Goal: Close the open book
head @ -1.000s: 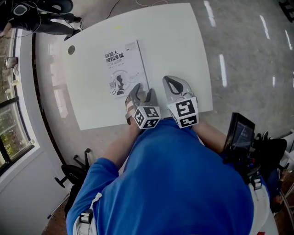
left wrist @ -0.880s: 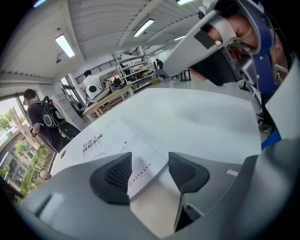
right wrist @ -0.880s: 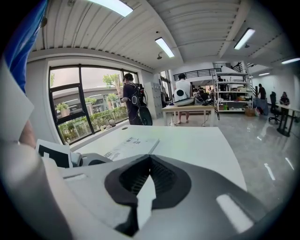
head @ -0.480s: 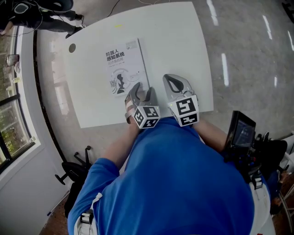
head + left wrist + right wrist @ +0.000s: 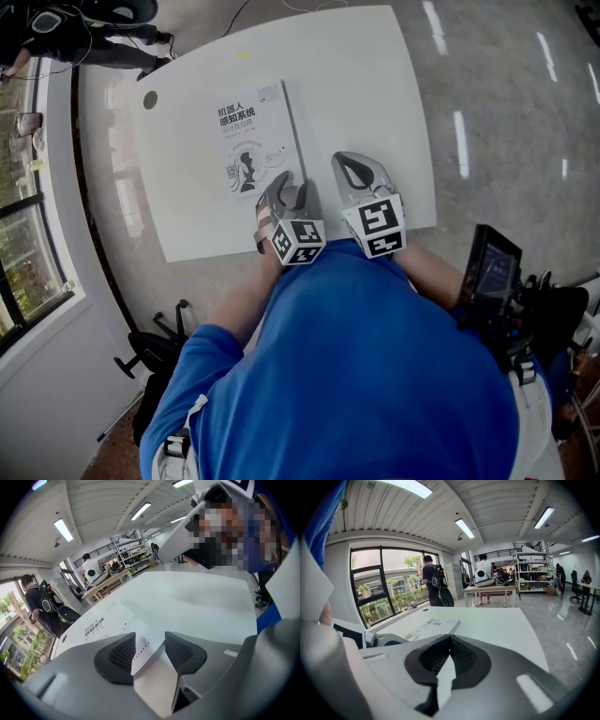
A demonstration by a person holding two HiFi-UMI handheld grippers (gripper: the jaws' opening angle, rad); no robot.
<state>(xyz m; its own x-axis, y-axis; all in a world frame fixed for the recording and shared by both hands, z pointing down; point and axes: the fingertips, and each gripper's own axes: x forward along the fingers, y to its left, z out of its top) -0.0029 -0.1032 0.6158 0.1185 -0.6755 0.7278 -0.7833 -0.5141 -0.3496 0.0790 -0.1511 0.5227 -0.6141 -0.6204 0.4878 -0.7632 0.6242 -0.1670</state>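
The book [image 5: 251, 139] lies shut and flat, white cover up, on the left part of the white table [image 5: 366, 84]. My left gripper [image 5: 286, 189] hovers at the book's near right corner. Its jaws are closing with a gap still between them. In the left gripper view that corner of the book [image 5: 140, 641] shows through the gap of the left gripper [image 5: 149, 651], and the pads do not press on it. My right gripper [image 5: 350, 161] rests over bare table to the right of the book, jaws shut and empty. In the right gripper view the book [image 5: 433, 626] lies ahead to the left of the right gripper [image 5: 450, 645].
A round cable hole [image 5: 150, 98] sits in the table's far left corner. A person in dark clothes [image 5: 66, 42] stands beyond the table by the window. A black screen device [image 5: 492, 277] is at my right side. A chair base [image 5: 150, 356] stands on the floor at the left.
The left gripper's jaws have narrowed a little. Both grippers and the book have stayed in place.
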